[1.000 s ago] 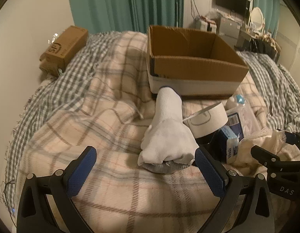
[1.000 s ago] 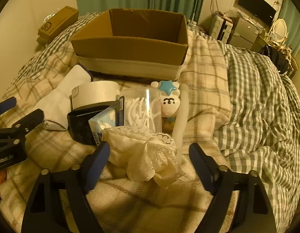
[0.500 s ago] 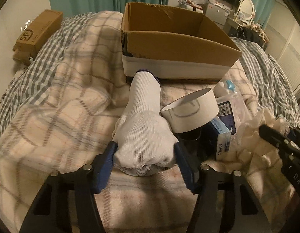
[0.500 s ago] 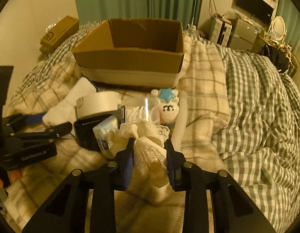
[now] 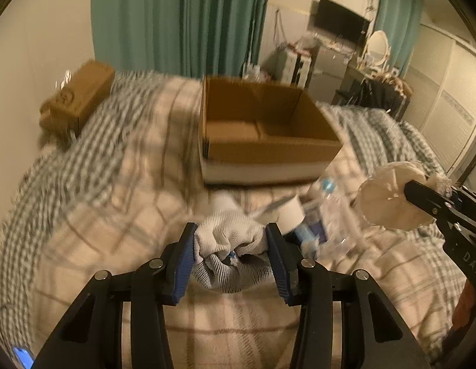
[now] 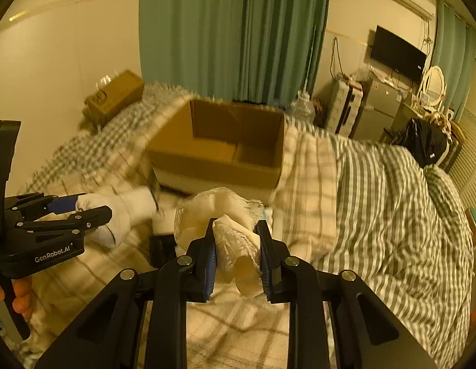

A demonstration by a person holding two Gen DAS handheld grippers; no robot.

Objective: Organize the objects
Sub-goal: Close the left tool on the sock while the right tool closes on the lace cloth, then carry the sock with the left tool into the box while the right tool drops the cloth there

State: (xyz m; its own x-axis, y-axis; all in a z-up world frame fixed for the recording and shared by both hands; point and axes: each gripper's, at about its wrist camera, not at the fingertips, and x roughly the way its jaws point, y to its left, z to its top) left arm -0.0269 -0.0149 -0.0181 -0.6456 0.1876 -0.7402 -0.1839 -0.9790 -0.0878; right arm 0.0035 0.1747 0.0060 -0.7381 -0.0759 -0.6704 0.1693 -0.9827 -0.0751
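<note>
The left gripper (image 5: 230, 253) has its jaws closed in on a white knitted sock (image 5: 228, 240), bunched into a wad with a grey mesh-looking patch sagging below the blue pads. From the right wrist view the same sock (image 6: 127, 212) sticks out sideways from the left gripper (image 6: 84, 210), held up off the bed (image 6: 376, 200), its long end pointing toward the cardboard box.

The right gripper (image 6: 236, 258) is clamped on a cream cloth with a lace edge (image 6: 234, 246); the fabric puffs out above the jaws in a rounded, gauzy heap and a fold droops below them. In the left wrist view that cloth (image 5: 388, 196) shows as a pale round bundle at the tip of the right gripper (image 5: 422, 198), raised above the blanket.

The open cardboard box (image 5: 262, 129) sits on the bed beyond both grippers, brown inside with a white band along its near wall; no contents are visible in it. Between the box and the left gripper lies a small clutter: a white roll of tape (image 5: 288, 212), something with a light blue spot (image 5: 327, 184) and clear plastic around it, too blurred to name. In the right wrist view most of this clutter is hidden behind the cloth; only a dark corner (image 6: 162, 246) peeks out beside it.

A smaller closed brown carton (image 5: 81, 95) rests at the far left edge of the bed by the wall. The plaid blanket (image 5: 114, 215) is smeared with motion blur in both views, so its folds are hard to read.
</note>
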